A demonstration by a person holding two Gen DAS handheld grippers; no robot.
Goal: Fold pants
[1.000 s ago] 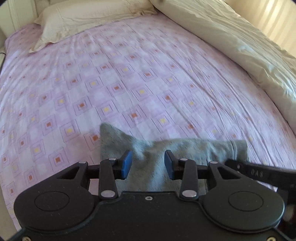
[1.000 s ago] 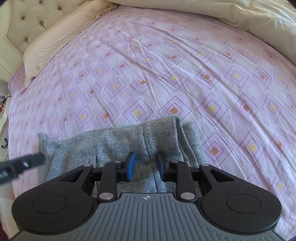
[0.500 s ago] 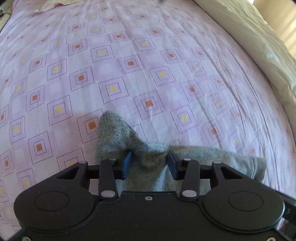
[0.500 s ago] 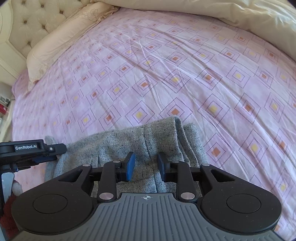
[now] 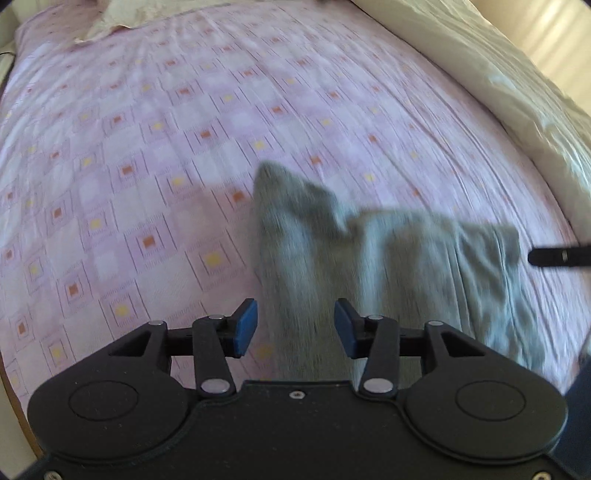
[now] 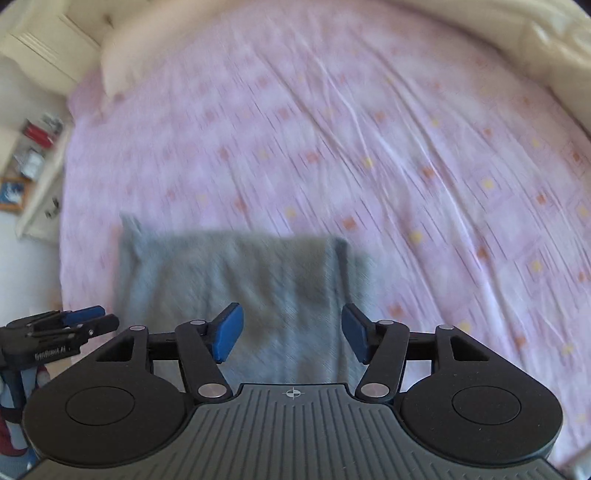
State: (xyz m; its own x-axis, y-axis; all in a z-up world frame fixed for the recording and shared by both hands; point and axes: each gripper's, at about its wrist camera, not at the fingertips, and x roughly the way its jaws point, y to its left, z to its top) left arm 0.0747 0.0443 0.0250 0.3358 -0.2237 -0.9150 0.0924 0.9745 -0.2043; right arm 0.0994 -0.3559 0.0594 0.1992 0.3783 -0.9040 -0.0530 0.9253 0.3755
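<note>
The grey pants (image 5: 388, 258) lie folded in a compact bundle on the pink patterned bed sheet (image 5: 166, 147). In the right wrist view the pants (image 6: 240, 280) show as a flat rectangle with one corner poking up at the far left. My left gripper (image 5: 295, 325) hovers over the bundle's left part. Its jaws are opening, and the cloth lies below them, unpinched. My right gripper (image 6: 291, 332) is above the bundle's near edge. Its jaws are opening wide and the blue pads press on nothing. Both views are motion-blurred.
A cream duvet (image 5: 480, 74) is heaped along the bed's right side. A pillow (image 5: 122, 14) lies at the head. A bedside shelf (image 6: 33, 155) with small items stands off the bed's left edge. The other gripper's fingers (image 6: 66, 321) show at the left.
The right jaws have sprung wide apart and let go of the pants, and that gripper has risen. The left jaws widened a little and that gripper shifted left. The pants now lie flat.
</note>
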